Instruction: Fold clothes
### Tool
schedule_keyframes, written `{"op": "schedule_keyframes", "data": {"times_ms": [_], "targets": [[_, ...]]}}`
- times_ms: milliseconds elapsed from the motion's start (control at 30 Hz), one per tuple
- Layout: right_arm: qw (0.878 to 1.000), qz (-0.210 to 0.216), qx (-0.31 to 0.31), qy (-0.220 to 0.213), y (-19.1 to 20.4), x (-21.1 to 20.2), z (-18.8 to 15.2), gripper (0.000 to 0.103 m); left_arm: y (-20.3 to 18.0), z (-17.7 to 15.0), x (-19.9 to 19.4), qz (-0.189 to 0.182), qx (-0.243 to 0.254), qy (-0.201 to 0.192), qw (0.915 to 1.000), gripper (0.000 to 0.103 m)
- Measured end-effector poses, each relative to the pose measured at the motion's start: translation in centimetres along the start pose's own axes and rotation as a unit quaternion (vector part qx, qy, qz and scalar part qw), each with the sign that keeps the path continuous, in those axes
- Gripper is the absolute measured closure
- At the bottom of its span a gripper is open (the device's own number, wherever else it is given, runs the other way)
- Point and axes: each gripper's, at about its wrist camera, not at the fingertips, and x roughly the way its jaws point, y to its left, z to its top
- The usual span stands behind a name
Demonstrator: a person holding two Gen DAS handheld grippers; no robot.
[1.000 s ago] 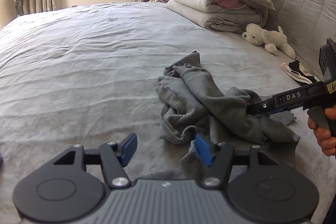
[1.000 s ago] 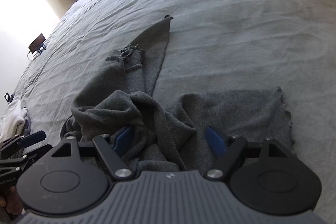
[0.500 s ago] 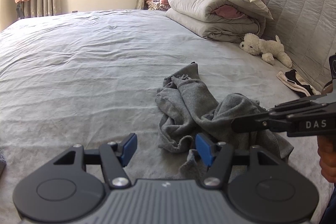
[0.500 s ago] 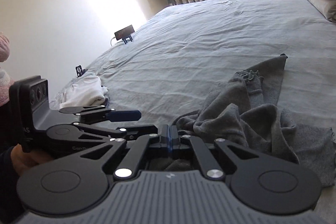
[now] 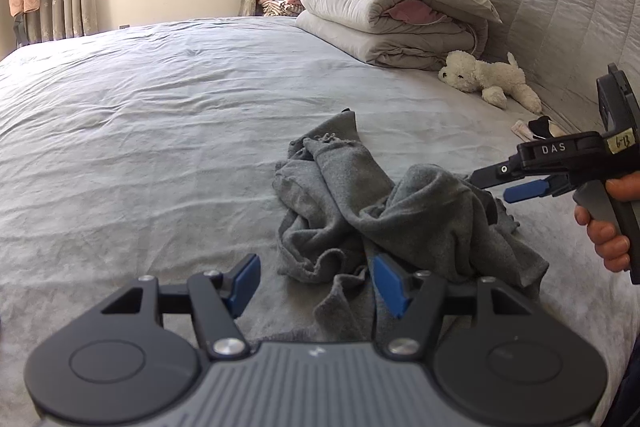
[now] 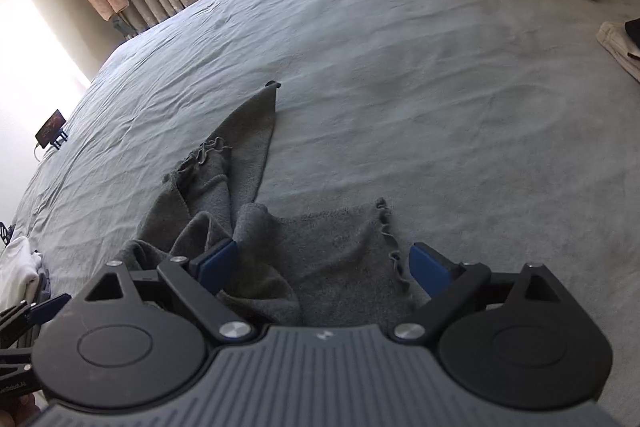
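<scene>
One grey garment (image 5: 404, 211), two claws, one plush toy (image 5: 486, 78), one folded duvet stack (image 5: 384, 23)

The garment (image 5: 384, 211) lies crumpled on the bed (image 5: 160, 131), toward its near right part in the left wrist view. The left claw (image 5: 316, 283) hangs over the garment's near edge, one finger above bare sheet to the left, the other above cloth. The right claw (image 5: 496, 183) reaches in from the right, at the heap's right side; in the right wrist view its fingers straddle a flat flap of the garment. Behind the garment, against the headboard (image 5: 568, 7), sits a stack of quilts (image 5: 384, 15). The plush toy (image 5: 488, 79) lies right of the stack, before the headboard. Small folded items (image 5: 536, 129) lie nearer, right of the garment.
</scene>
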Motion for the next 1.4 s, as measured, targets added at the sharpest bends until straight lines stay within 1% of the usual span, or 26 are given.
{"op": "schedule_keyframes", "data": {"times_ms": [33,67,133,167,200,300,367,433,467,500,533,633,700,767,833,867,900,933,967,1000,1067,1100,1167,1267,1333,1400], "targets": [[0.999,0.029,-0.023,0.008,1.0,0.0,-0.3,0.026,-0.1,0.0,0.0,-0.001,0.002,0.0,1.0,0.039],[0.998,0.046,-0.051,0.015,2.3,0.0,-0.7,0.033,-0.2,0.0,0.1,-0.001,0.002,-0.001,1.0,0.039],[0.991,0.068,-0.109,0.027,4.9,0.2,-1.6,0.069,-0.2,-0.1,0.1,0.001,0.004,0.0,1.0,0.039],[0.988,0.07,-0.134,0.031,6.0,0.3,-2.2,0.082,-0.3,-0.1,0.1,0.002,0.006,0.0,1.0,0.039],[0.985,0.075,-0.149,0.032,6.8,0.4,-2.6,0.099,-0.3,-0.1,0.1,0.003,0.007,0.0,1.0,0.039],[0.977,0.116,-0.178,-0.008,8.6,-0.8,-3.2,0.099,-0.3,-0.1,0.0,-0.001,0.009,-0.002,1.0,0.039],[0.969,0.173,-0.17,-0.035,9.3,-1.8,-3.1,0.099,-0.3,0.0,-0.1,-0.004,0.009,-0.007,0.9999,0.039],[0.957,0.236,-0.156,-0.06,10.0,-2.8,-3.0,0.099,-0.6,0.0,-0.4,-0.011,0.014,-0.017,0.9997,0.037],[0.955,0.249,-0.147,-0.06,10.1,-2.8,-2.9,0.099,-0.8,0.0,-0.6,-0.017,0.019,-0.023,0.9994,0.032],[0.956,0.253,-0.137,-0.053,10.1,-2.5,-2.9,0.099,-1.1,0.0,-0.7,-0.025,0.025,-0.029,0.999,0.027],[0.957,0.258,-0.126,-0.046,10.2,-2.2,-2.8,0.099,-1.5,-0.1,-0.9,-0.034,0.031,-0.034,0.9984,0.02],[0.955,0.282,-0.09,-0.028,9.6,-1.6,-2.4,0.099,-2.6,-0.2,-1.2,-0.054,0.053,-0.049,0.9959,0.019],[0.952,0.296,-0.071,-0.022,9.4,-1.5,-2.1,0.099,-3.2,-0.2,-1.0,-0.051,0.061,-0.054,0.9954,0.019],[0.945,0.319,-0.064,-0.023,9.6,-1.8,-2.0,0.099,-3.7,-0.1,-0.8,-0.047,0.069,-0.059,0.9948,0.019],[0.937,0.344,-0.064,-0.019,10.1,-2.2,-2.0,0.099,-3.9,0.2,-0.4,-0.037,0.06,-0.066,0.9953,0.019],[0.935,0.348,-0.07,-0.017,10.4,-2.3,-2.1,0.098,-3.8,0.3,-0.3,-0.032,0.056,-0.071,0.9954,0.026],[0.934,0.348,-0.079,-0.015,10.8,-2.5,-2.2,0.098,-3.7,0.4,-0.3,-0.026,0.049,-0.077,0.9955,0.033],[0.935,0.344,-0.088,-0.016,11.0,-2.6,-2.3,0.097,-3.5,0.6,-0.2,-0.021,0.041,-0.077,0.996,0.056],[0.936,0.339,-0.096,-0.019,11.1,-2.7,-2.3,0.097,-3.2,0.8,0.0,-0.02,0.03,-0.071,0.9968,0.086],[0.937,0.334,-0.098,-0.023,11.0,-2.8,-2.3,0.096,-2.7,1.0,0.3,-0.015,0.016,-0.062,0.9979,0.09],[0.943,0.319,-0.088,-0.04,10.1,-3.1,-1.8,0.091,-0.7,1.5,-0.3,0.019,-0.013,-0.066,0.9975,0.09],[0.947,0.305,-0.084,-0.049,9.6,-3.2,-1.5,0.091,0.3,1.7,-0.6,0.036,-0.027,-0.069,0.9966,0.09],[0.96,0.261,-0.077,-0.065,8.2,-3.1,-1.0,0.091,2.3,2.2,-1.2,0.069,-0.055,-0.073,0.9934,0.09],[0.981,0.174,-0.054,-0.07,6.1,-2.4,-0.4,0.091,5.6,2.9,-2.1,0.121,-0.097,-0.083,0.9845,0.091],[0.99,0.123,-0.033,-0.061,4.9,-1.6,0.0,0.091,7.5,3.1,-2.8,0.146,-0.114,-0.09,0.9786,0.091],[0.995,0.078,-0.016,-0.051,3.7,-0.7,-0.1,0.091,9.3,3.3,-3.4,0.171,-0.13,-0.096,0.9718,0.091]]}}
